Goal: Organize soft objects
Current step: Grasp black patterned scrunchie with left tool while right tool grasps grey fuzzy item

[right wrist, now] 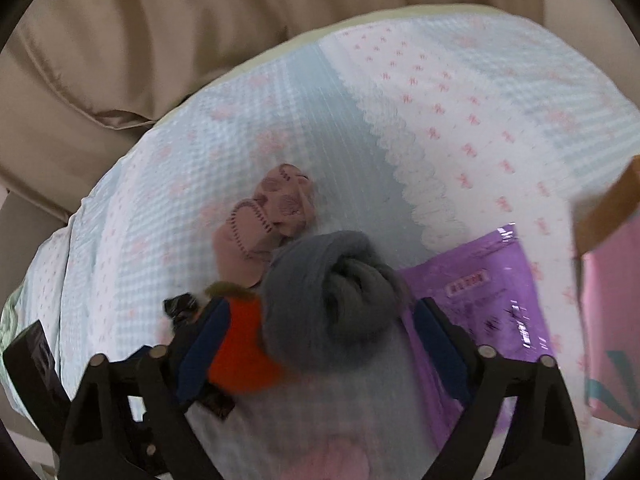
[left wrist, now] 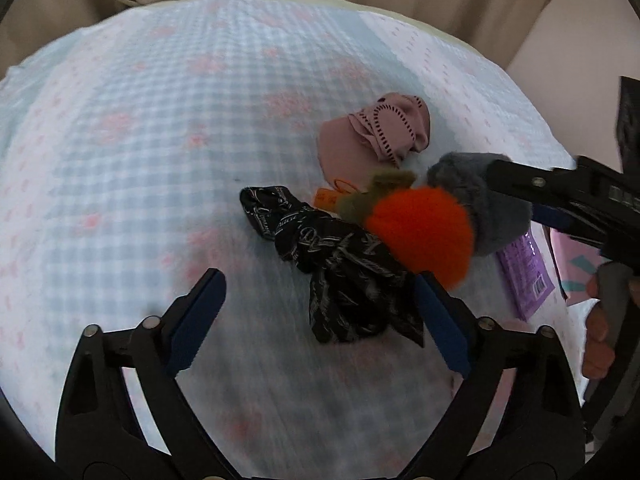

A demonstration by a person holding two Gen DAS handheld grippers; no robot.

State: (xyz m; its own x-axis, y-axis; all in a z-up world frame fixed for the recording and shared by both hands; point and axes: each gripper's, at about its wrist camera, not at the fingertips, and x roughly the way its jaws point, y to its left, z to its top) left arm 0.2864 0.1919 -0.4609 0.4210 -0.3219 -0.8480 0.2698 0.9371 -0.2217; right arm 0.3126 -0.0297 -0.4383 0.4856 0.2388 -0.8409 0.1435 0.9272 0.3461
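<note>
Several soft things lie together on a bed cover (left wrist: 140, 140) checked in pale blue with pink bows. In the left wrist view my left gripper (left wrist: 320, 312) is open just above the cover. A crumpled black patterned cloth (left wrist: 340, 276) lies between its fingers, close to the right one. Beyond it sit an orange plush (left wrist: 420, 228) with a green top, a grey fuzzy roll (left wrist: 472, 184) and a pink stitched cloth (left wrist: 372, 132). My right gripper (right wrist: 322, 340) is open around the grey roll (right wrist: 332, 292), with its left finger (right wrist: 208, 340) over the orange plush (right wrist: 240, 364).
A shiny purple packet (right wrist: 480, 292) lies right of the pile, under the right finger. A pink box (right wrist: 608, 320) with a brown cardboard flap (right wrist: 608, 208) stands at the right edge. Beige bedding (right wrist: 160, 40) lies behind. A hand (left wrist: 600, 332) holds the right gripper's handle.
</note>
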